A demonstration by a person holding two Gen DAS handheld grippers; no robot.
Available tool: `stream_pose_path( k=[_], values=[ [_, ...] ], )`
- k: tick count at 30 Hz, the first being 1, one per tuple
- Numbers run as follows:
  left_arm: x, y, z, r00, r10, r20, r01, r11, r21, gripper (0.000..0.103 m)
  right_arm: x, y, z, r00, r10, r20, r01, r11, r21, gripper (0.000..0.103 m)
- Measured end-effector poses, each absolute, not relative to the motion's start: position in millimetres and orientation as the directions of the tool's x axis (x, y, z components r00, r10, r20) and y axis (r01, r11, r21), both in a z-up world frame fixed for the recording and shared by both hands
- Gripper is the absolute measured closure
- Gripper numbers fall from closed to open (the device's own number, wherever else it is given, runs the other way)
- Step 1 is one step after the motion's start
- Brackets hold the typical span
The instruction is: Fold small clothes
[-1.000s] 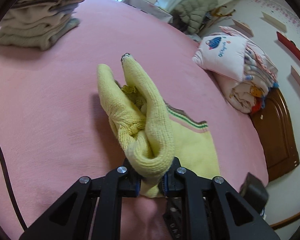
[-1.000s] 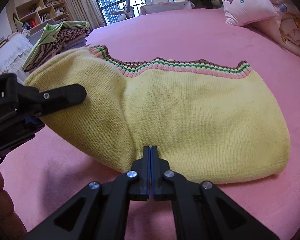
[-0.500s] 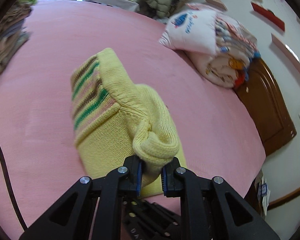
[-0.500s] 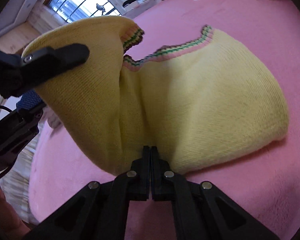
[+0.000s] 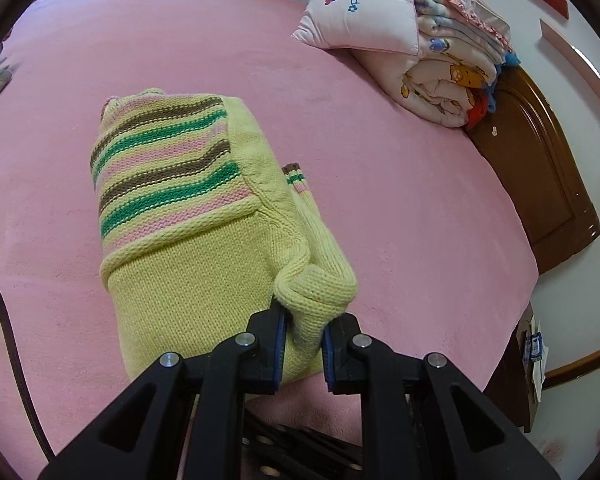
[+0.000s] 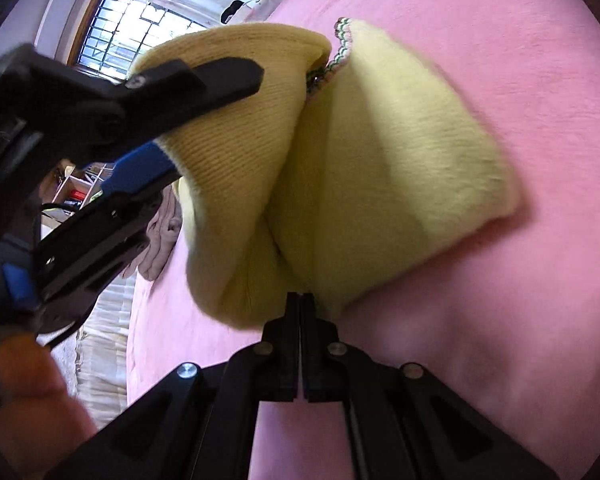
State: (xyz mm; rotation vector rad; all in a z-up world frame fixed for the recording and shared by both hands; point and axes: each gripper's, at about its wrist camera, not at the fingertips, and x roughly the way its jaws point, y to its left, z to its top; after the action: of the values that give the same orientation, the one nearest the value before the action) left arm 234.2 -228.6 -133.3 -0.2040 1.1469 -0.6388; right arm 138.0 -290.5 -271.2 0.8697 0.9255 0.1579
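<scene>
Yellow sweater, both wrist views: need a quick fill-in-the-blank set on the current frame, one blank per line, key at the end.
1. The left claw is shut on a bunched fold of the ____ sweater.
2. The sweater lies on a ____ bedspread.
3. The right claw has its fingers closed at the sweater's ____ edge, the one nearest the right wrist camera.
4. The folded-over panel has brown, pink and ____ stripes.

Missing words: yellow; pink; near; green

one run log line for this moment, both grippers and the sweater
left gripper: shut on yellow sweater fold | right gripper: shut on sweater edge | surface: pink bed
</scene>
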Motion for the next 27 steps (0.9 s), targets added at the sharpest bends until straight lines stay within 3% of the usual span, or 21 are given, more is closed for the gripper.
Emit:
stream_pose_path(
  k=[3,7,10,16,17,19,20,21,23,27],
  values=[
    [234.6,-235.2,-136.1,0.259,-0.564,-0.784,0.356,0.810,-0.465,0.090,119.9,-304.4,-257.5,0.613,0.362,-0.702,0.277,0.734,0.620,0.103],
    [226.9,-245.2,-144.0,0.239,-0.569,-0.787,0.364,0.804,-0.471,0.090,101.2,-330.5,-243.3,0.628,0.255,-0.735,0.330,0.769,0.548,0.103],
    [217.3,-259.8,-147.4,0.246,-0.551,-0.797,0.388,0.810,-0.440,0.090,97.6,-353.4,-231.3,0.642,0.198,-0.740,0.366,0.769,0.524,0.098],
    [208.3,-273.5,-160.2,0.276,-0.515,-0.811,0.413,0.826,-0.384,0.084,125.5,-378.6,-211.0,0.674,0.264,-0.690,0.327,0.730,0.599,0.096],
    [206.9,-274.3,-159.1,0.282,-0.513,-0.811,0.418,0.826,-0.377,0.081,135.8,-379.1,-207.6,0.670,0.294,-0.682,0.304,0.729,0.613,0.092],
    [203.0,-274.8,-155.1,0.280,-0.526,-0.803,0.431,0.816,-0.385,0.067,152.6,-379.9,-203.7,0.661,0.319,-0.679,0.283,0.732,0.620,0.071],
    [201.2,-274.2,-153.3,0.276,-0.536,-0.798,0.433,0.810,-0.395,0.052,164.0,-381.3,-198.6,0.662,0.321,-0.677,0.272,0.739,0.617,0.061],
    [198.9,-273.3,-151.3,0.269,-0.548,-0.792,0.436,0.802,-0.407,0.039,171.8,-381.1,-195.8,0.662,0.318,-0.679,0.263,0.749,0.608,0.058],
    [191.9,-271.5,-144.5,0.275,-0.551,-0.788,0.443,0.800,-0.405,0.033,183.3,-381.6,-192.6,0.655,0.331,-0.679,0.246,0.757,0.606,0.058],
    [178.7,-263.0,-128.3,0.286,-0.545,-0.788,0.467,0.797,-0.381,0.033,198.0,-385.8,-184.3,0.639,0.367,-0.676,0.213,0.760,0.614,0.058]
  ],
)
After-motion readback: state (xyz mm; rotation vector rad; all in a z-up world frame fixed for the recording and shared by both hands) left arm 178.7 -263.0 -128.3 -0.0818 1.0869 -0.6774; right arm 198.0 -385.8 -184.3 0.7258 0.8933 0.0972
